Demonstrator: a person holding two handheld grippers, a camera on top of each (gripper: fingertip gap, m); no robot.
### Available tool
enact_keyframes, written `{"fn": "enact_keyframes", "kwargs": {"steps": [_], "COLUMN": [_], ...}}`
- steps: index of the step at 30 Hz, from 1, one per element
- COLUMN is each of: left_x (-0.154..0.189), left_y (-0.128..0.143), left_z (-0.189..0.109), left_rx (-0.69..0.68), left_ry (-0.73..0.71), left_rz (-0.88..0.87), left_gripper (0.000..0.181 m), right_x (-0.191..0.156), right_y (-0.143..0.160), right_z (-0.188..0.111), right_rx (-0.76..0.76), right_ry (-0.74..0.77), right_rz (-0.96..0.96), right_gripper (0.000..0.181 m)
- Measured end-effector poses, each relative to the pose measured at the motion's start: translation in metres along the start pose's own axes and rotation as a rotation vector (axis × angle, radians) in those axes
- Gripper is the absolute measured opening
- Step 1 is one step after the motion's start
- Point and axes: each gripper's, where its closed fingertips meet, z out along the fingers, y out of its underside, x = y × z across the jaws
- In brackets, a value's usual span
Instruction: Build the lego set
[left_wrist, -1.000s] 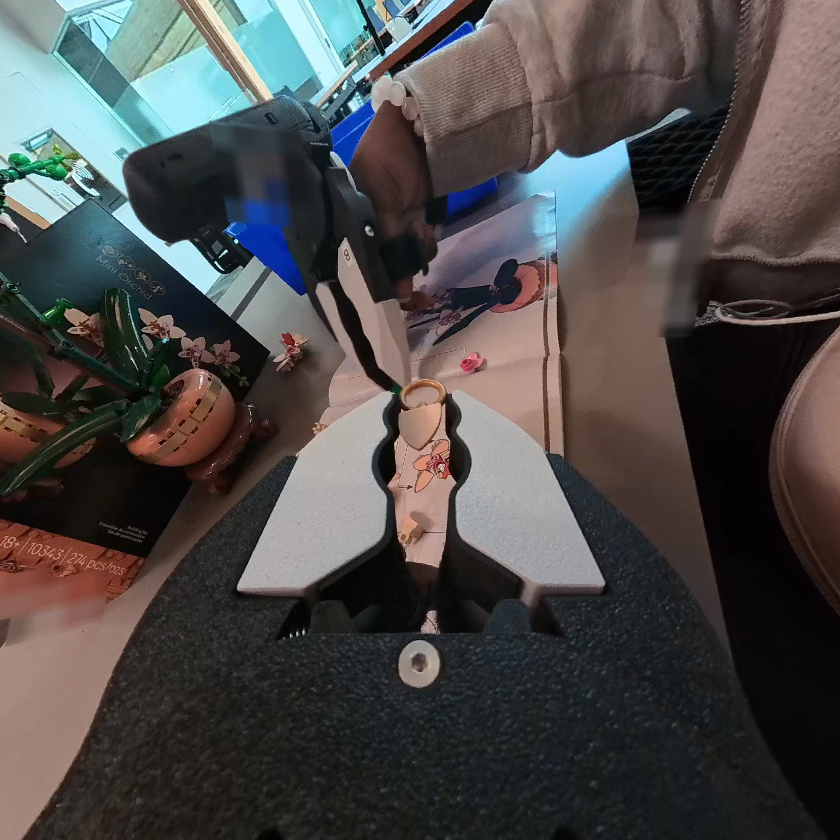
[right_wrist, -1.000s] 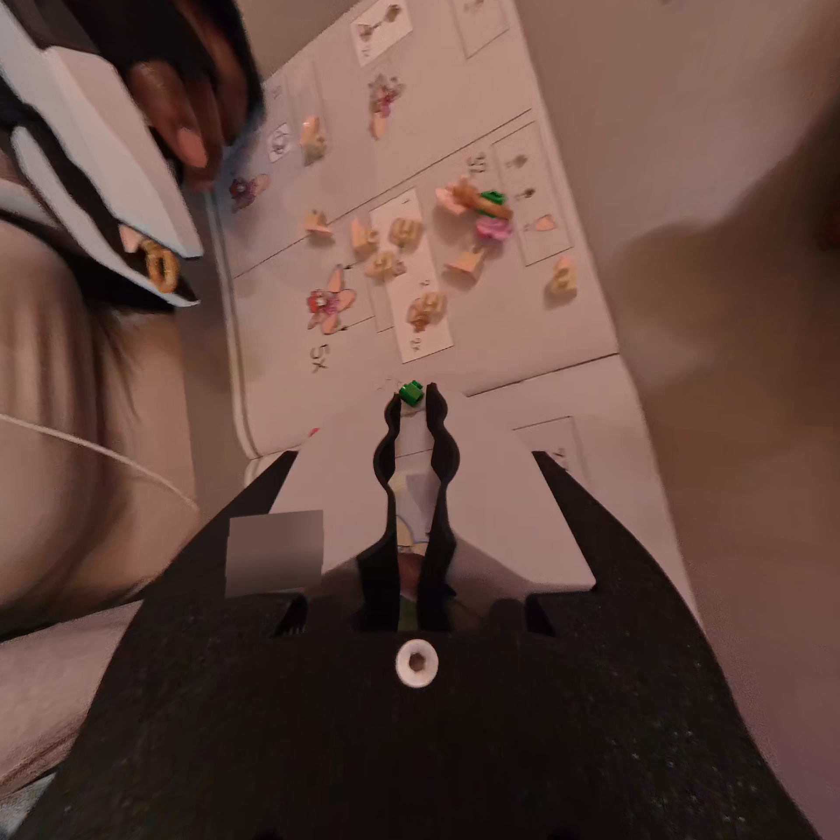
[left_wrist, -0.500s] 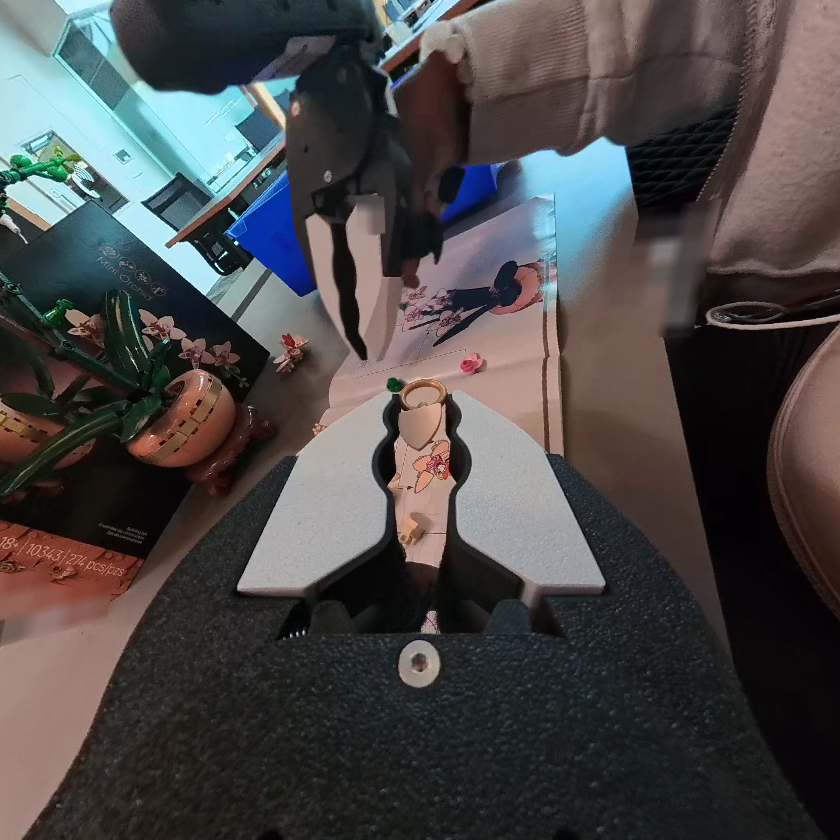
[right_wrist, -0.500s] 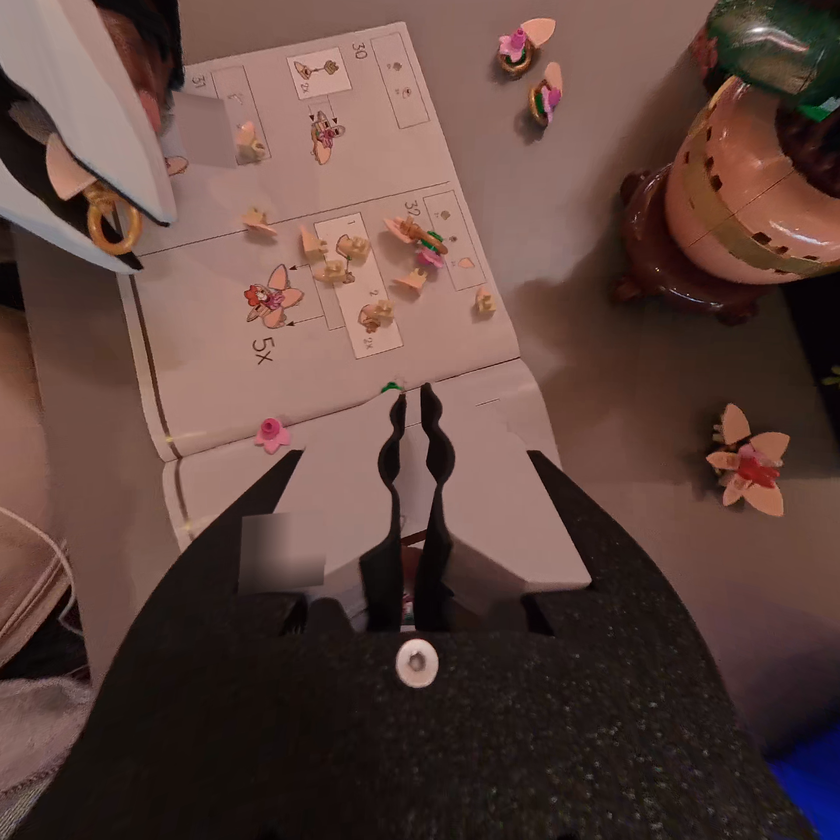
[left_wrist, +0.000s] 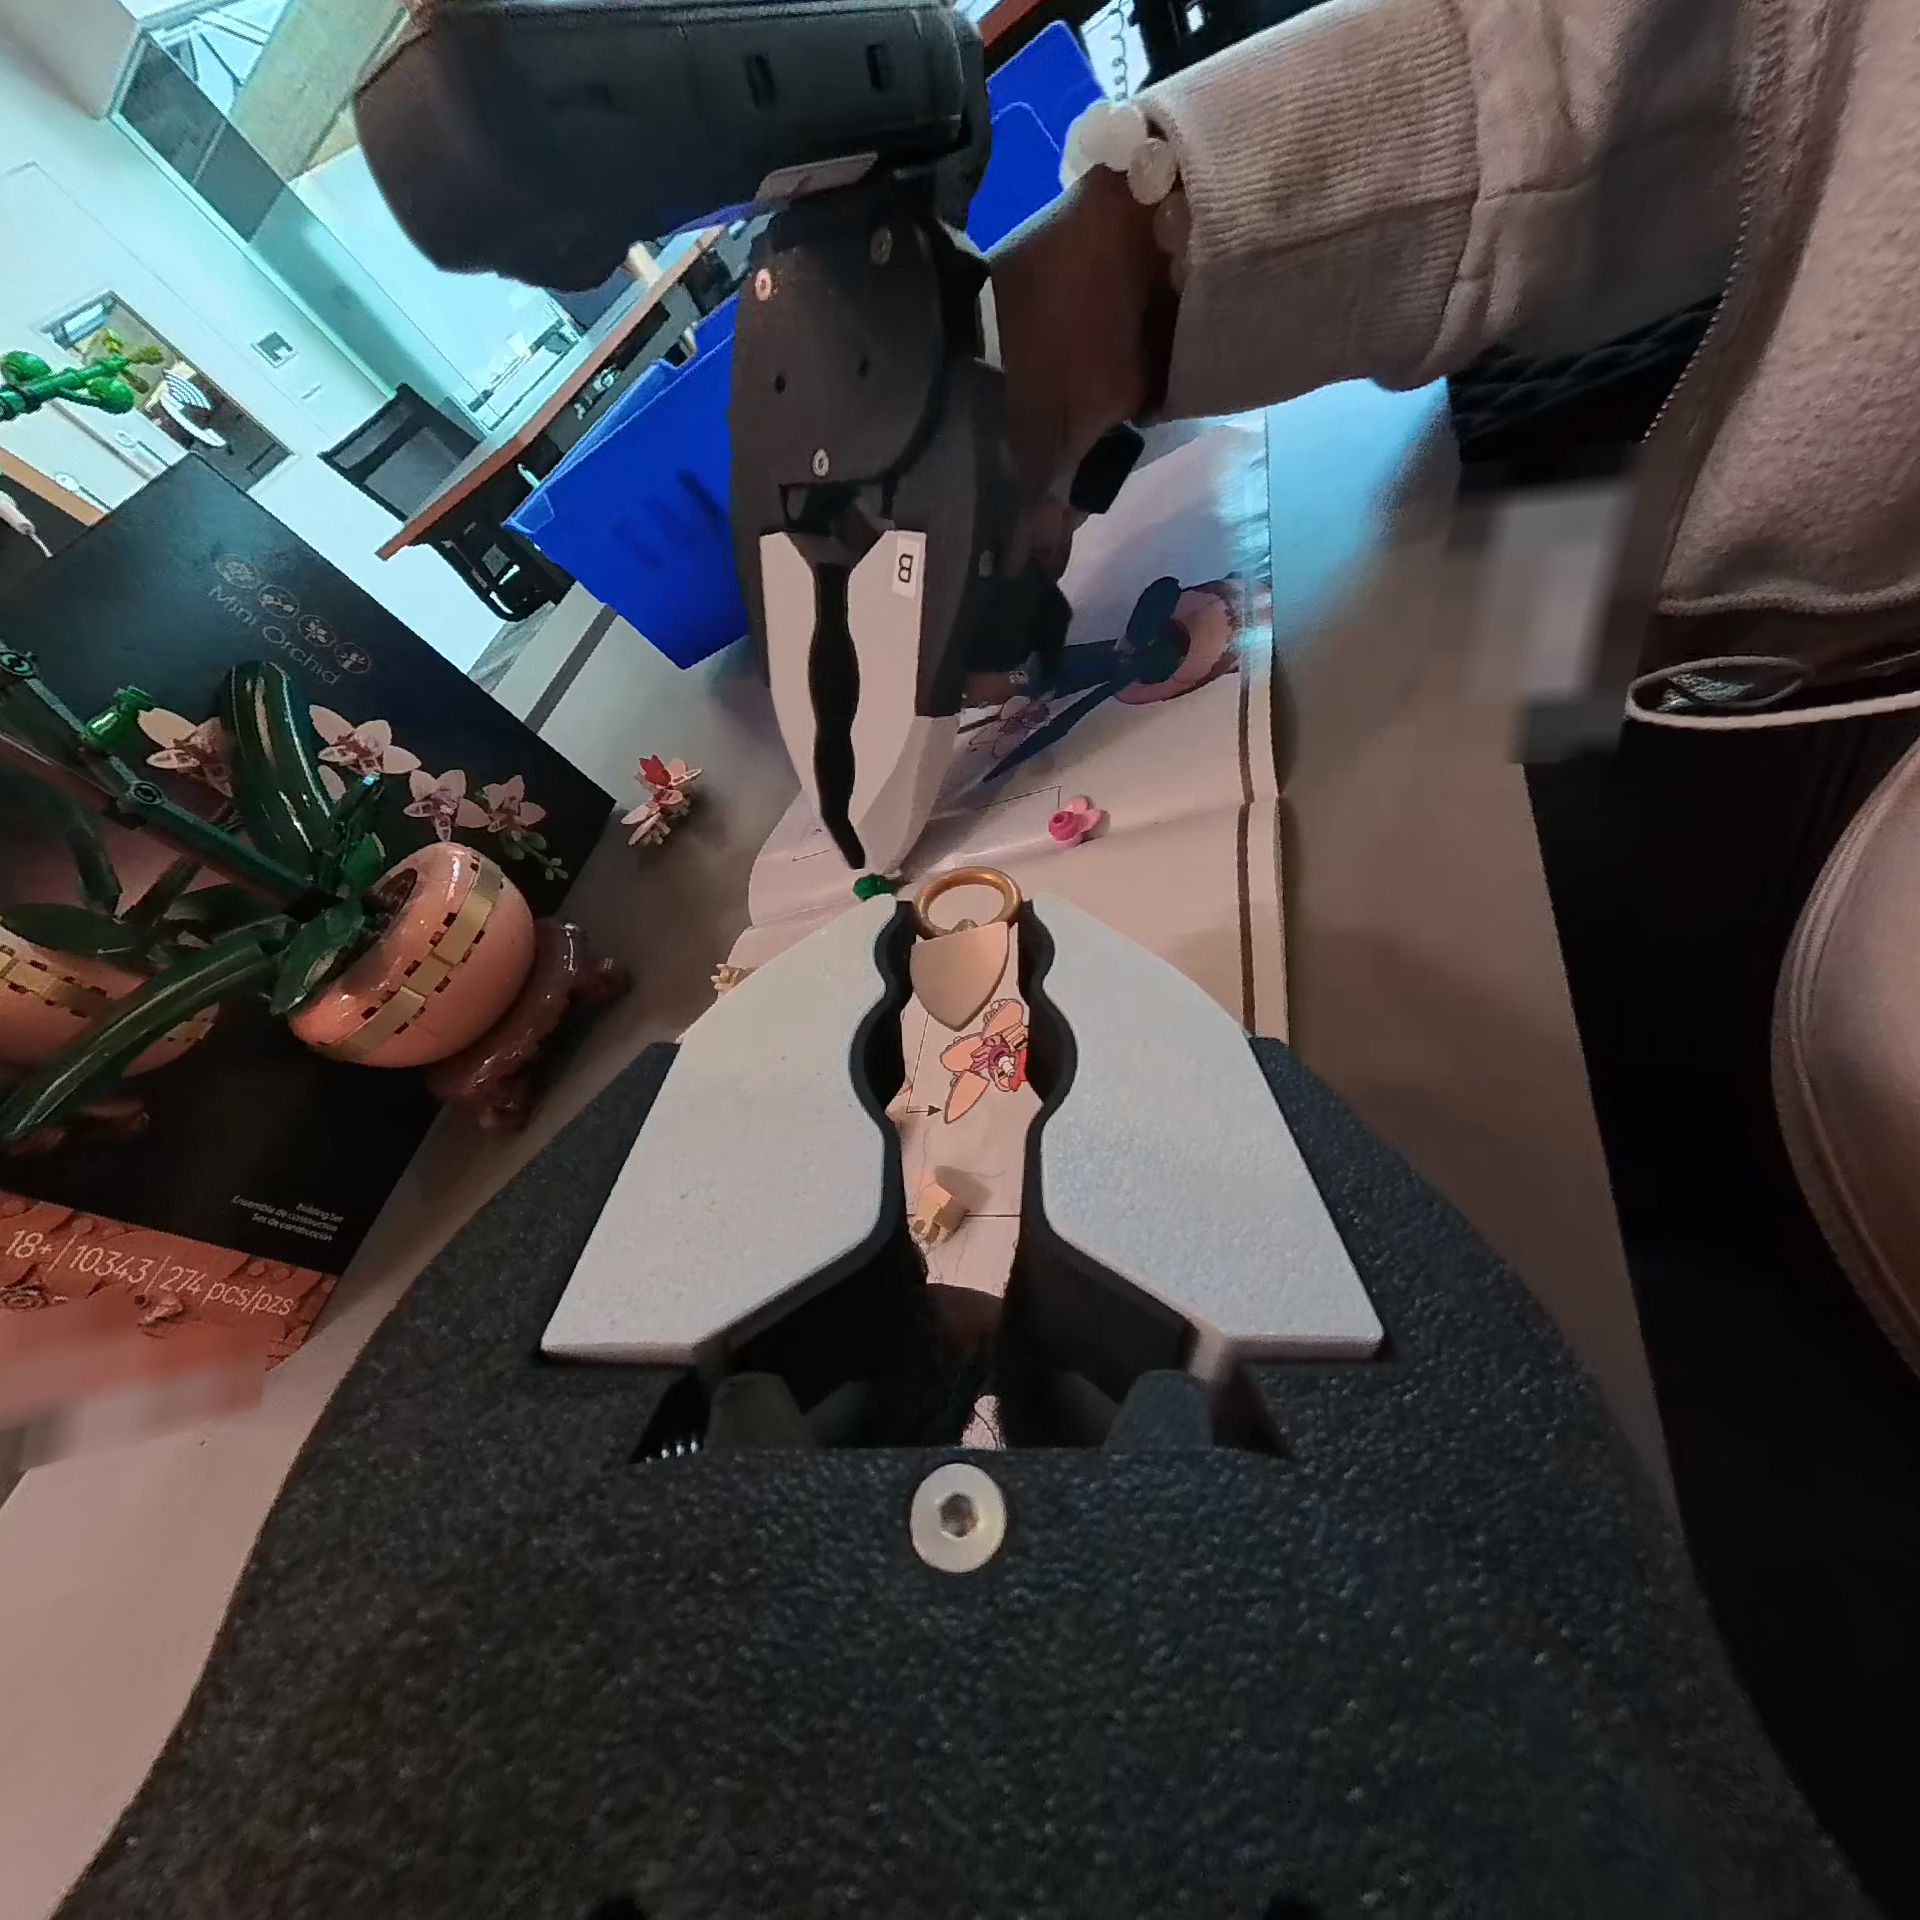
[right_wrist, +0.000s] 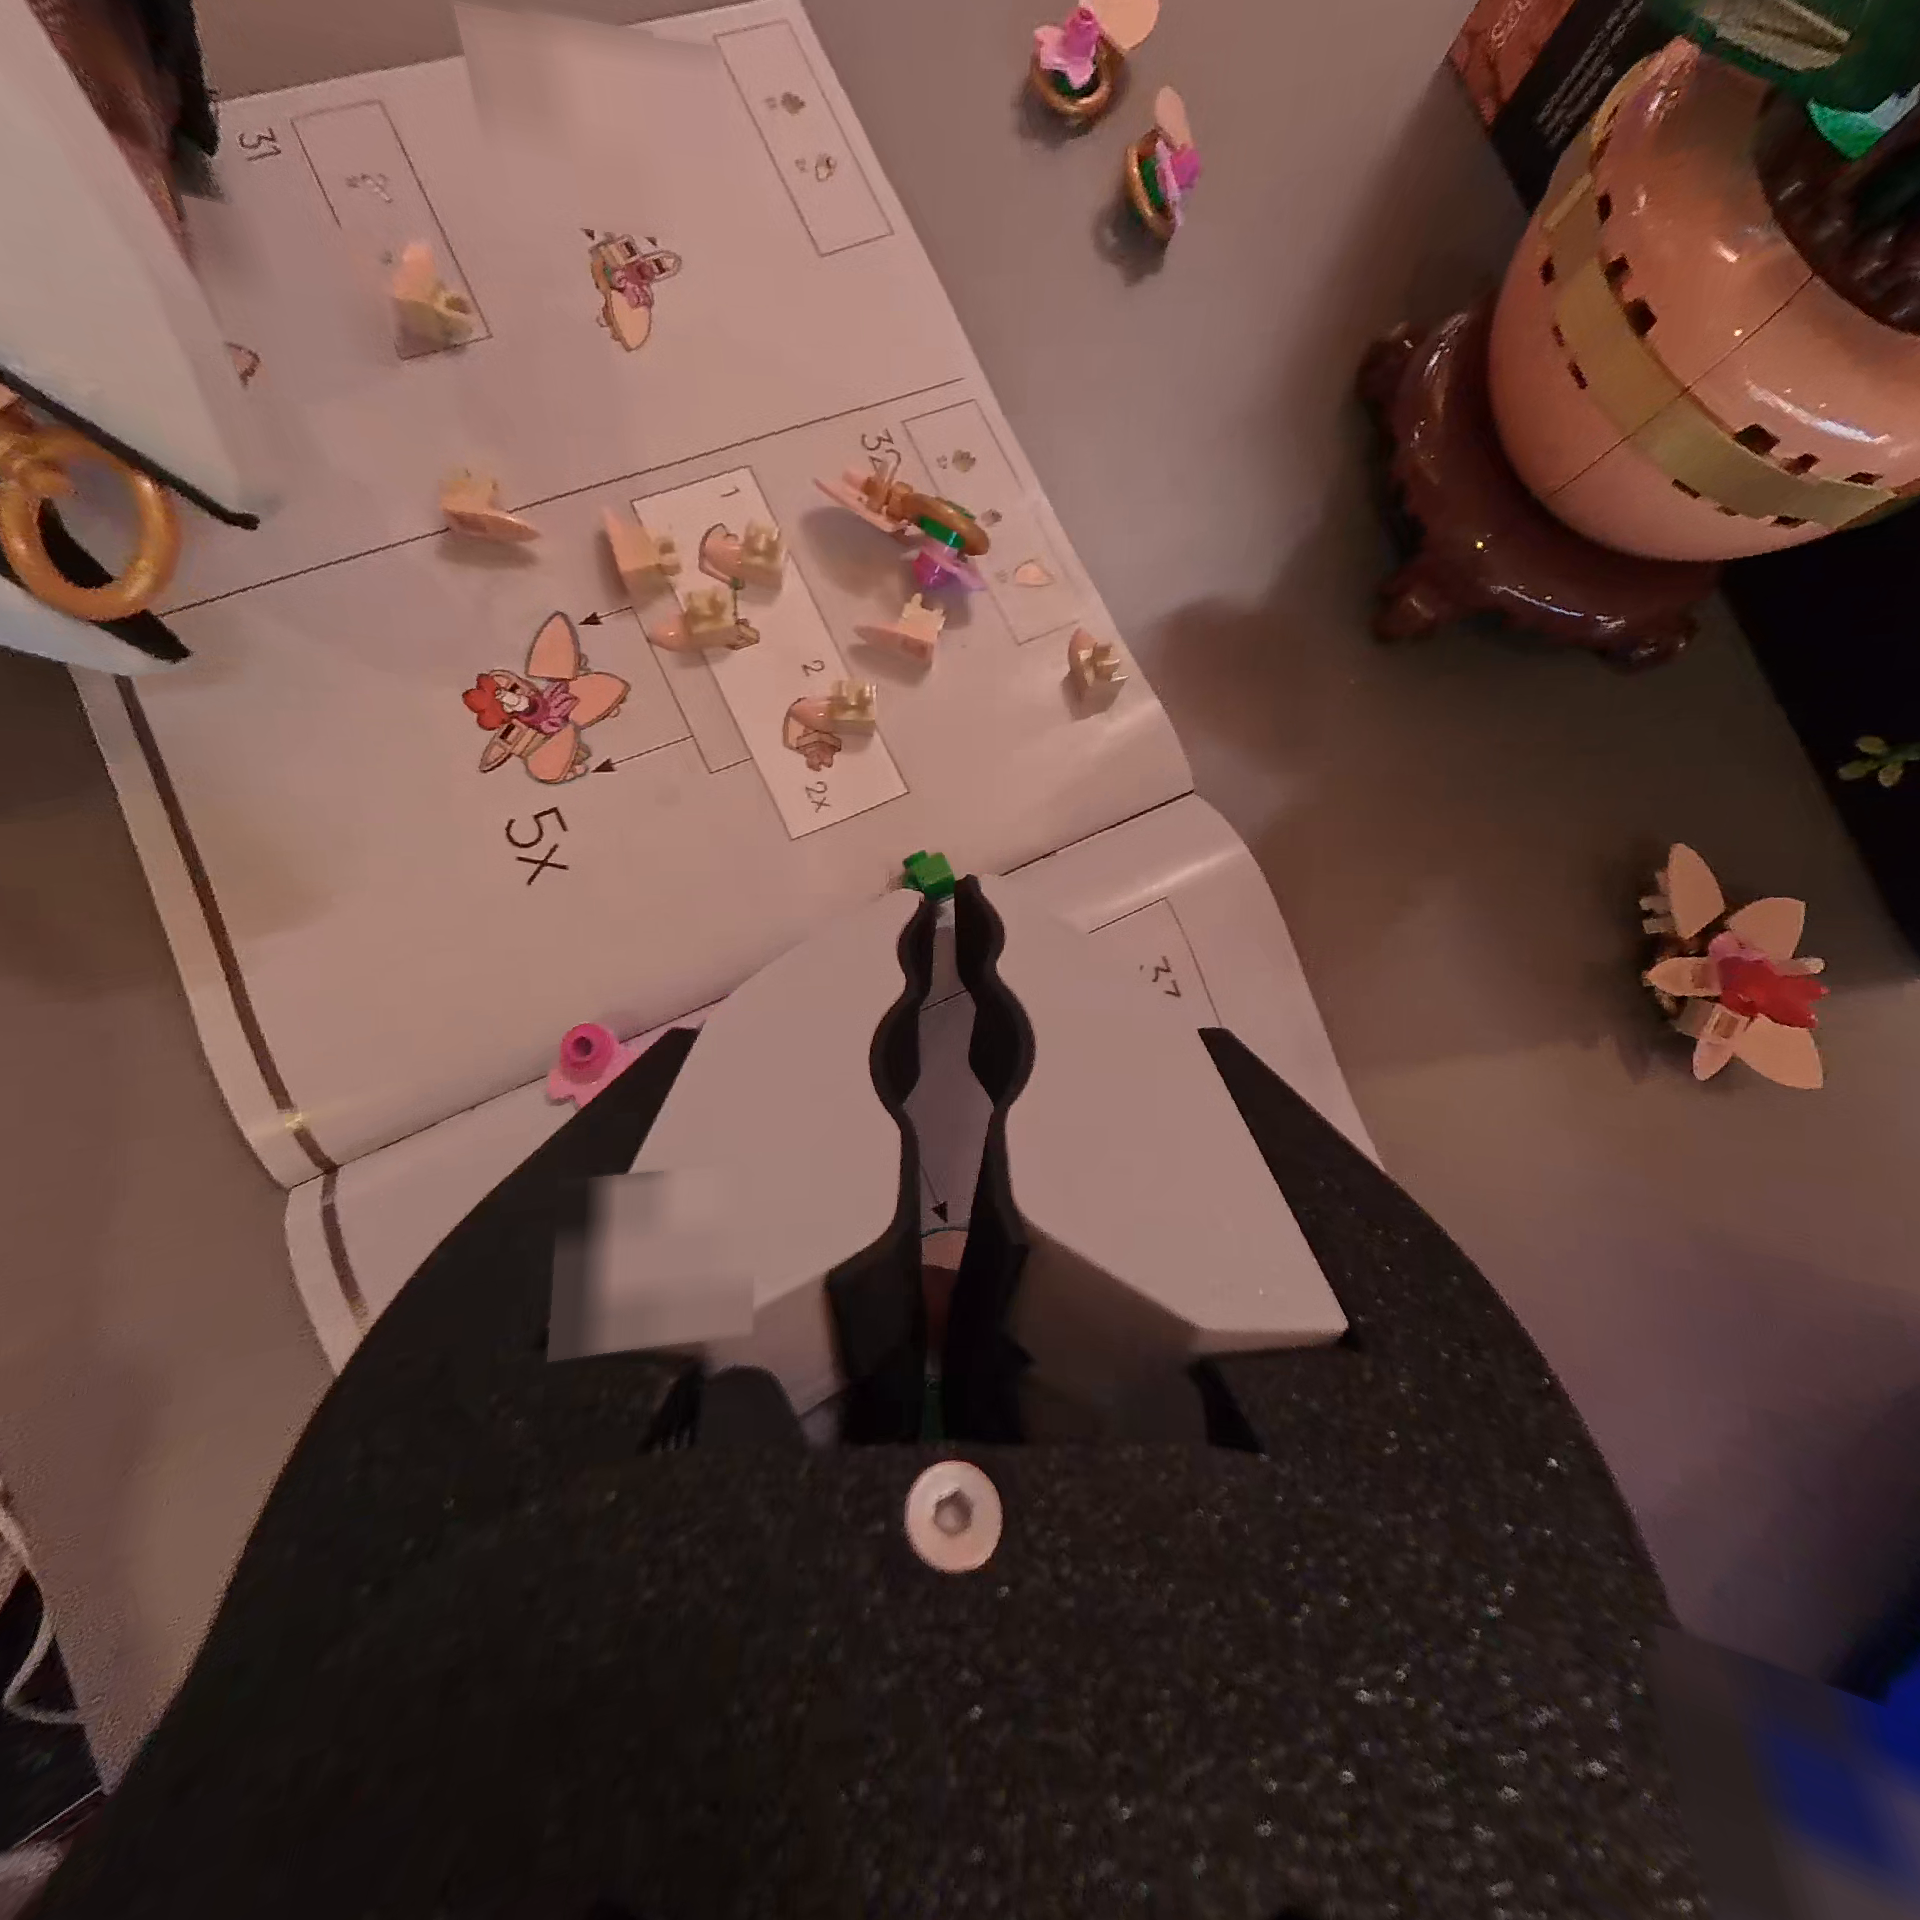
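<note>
Step in hand: flower sub-assembly, judged from the open instruction booklet (right_wrist: 343, 935) and the loose petals (right_wrist: 707, 613) lying on it.
Left tool (left_wrist: 964, 914): clamped on a gold ring with a tan petal (left_wrist: 961, 956), raised above the booklet; ring end pointing forward past the tips.
Right tool (right_wrist: 940, 894): jaws nearly closed, pointed down at a small green piece (right_wrist: 928, 871) at the booklet's page edge; piece at the very tips, real grip or mere touch not clear.
Next move, as a judgement: secure pinch on the green piece, a lift, then fine alignment with the ring held in the left tool; small stud, so slip or a flick off the page looks likely.
Other parts: pink stud flower (right_wrist: 584, 1055) on the booklet near the right tool; finished flower (right_wrist: 1735, 987) on the counter (right_wrist: 1403, 831); pink pot (right_wrist: 1683, 343) of the orchid model just beyond.
Only in left wrist view: right tool seen from outside, tips just above the green piece; product box (left_wrist: 260, 831) behind the pot; blue bins (left_wrist: 665, 520) farther off.
Only in right wrist view: layout of petals over the page, two more ringed blooms (right_wrist: 1122, 125) on the counter past the booklet.
</note>
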Motion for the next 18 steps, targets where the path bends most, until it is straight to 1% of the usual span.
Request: {"fn": "enact_keyframes", "kwargs": {"steps": [1,5,8,11,15,18], "left_x": [0.0,-0.001,-0.001,-0.001,-0.001,-0.001], "left_y": [0.0,-0.001,-0.001,-0.002,-0.001,-0.001], "left_z": [0.0,-0.001,-0.001,-0.001,-0.001,-0.001], "left_rx": [0.001,0.008,0.012,0.014,0.011,0.009], "left_ry": [0.001,-0.001,-0.002,-0.001,-0.002,-0.002], "left_rz": [-0.002,-0.005,-0.009,-0.01,-0.005,-0.005], "left_gripper": [0.019,0.019,0.019,0.019,0.019,0.019], "right_x": [0.002,0.008,-0.005,-0.005,0.001,0.004], "right_y": [0.0,-0.002,-0.008,-0.007,-0.005,-0.005], "right_z": [0.001,0.002,-0.004,-0.003,0.005,0.01], "right_rx": [0.001,0.001,0.056,0.05,0.042,0.026], "right_ry": [-0.004,-0.008,-0.075,-0.048,-0.064,-0.086], "right_rz": [0.004,-0.021,-0.144,-0.237,-0.224,-0.231], "right_gripper": [0.004,0.004,0.005,0.007,0.013,0.009]}}
